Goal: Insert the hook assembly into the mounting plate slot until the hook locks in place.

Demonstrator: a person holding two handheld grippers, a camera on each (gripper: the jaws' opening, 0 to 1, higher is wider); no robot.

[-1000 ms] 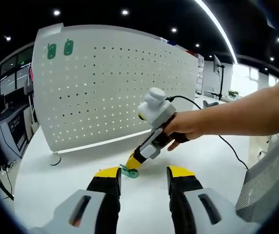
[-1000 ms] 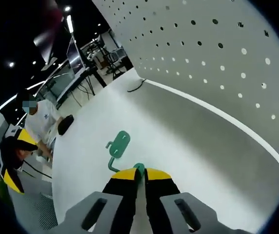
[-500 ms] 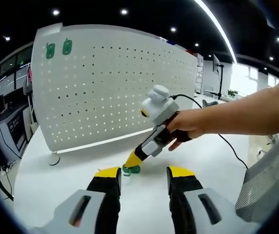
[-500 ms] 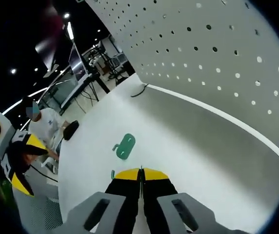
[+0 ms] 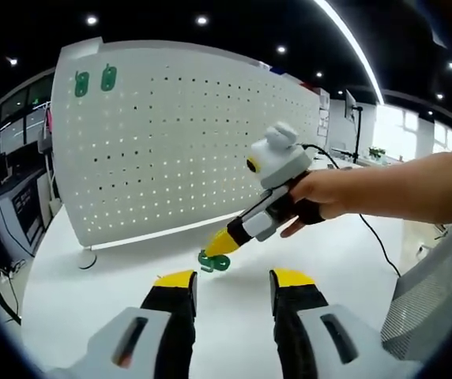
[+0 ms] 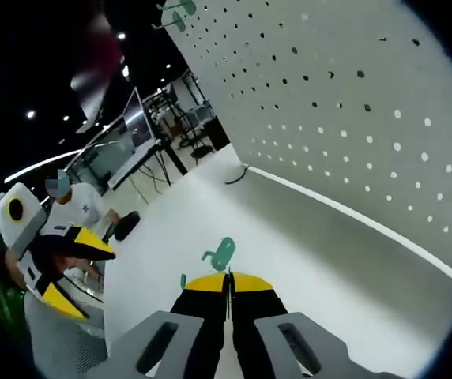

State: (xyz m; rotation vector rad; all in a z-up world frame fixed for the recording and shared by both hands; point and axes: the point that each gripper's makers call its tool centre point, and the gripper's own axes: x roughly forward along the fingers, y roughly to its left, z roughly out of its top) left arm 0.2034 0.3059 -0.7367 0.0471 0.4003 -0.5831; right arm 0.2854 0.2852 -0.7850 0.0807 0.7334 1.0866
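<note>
The right gripper [image 5: 224,245], jaws clamped on the small green plastic hook [image 5: 212,261], has lifted it off the white worktop [image 5: 84,308] toward the white perforated pegboard [image 5: 171,142]; left gripper [image 5: 232,294] gapes empty.

**No readable text in either view**

No words, numbers, brand marks or signs could be read anywhere in the two views. The white pegboard [image 5: 178,142] carried only its rows of holes, and the two green hooks [image 5: 96,80] hung at its upper corner bore no marking that could be made out. The green hook [image 5: 212,261] pinched at the right gripper [image 5: 218,249] tips was plain, as far as the picture allowed. The yellow-tipped jaws of the left gripper [image 5: 232,286] showed no lettering. Screens and desks in the background were too small and blurred to give up any characters.
</note>
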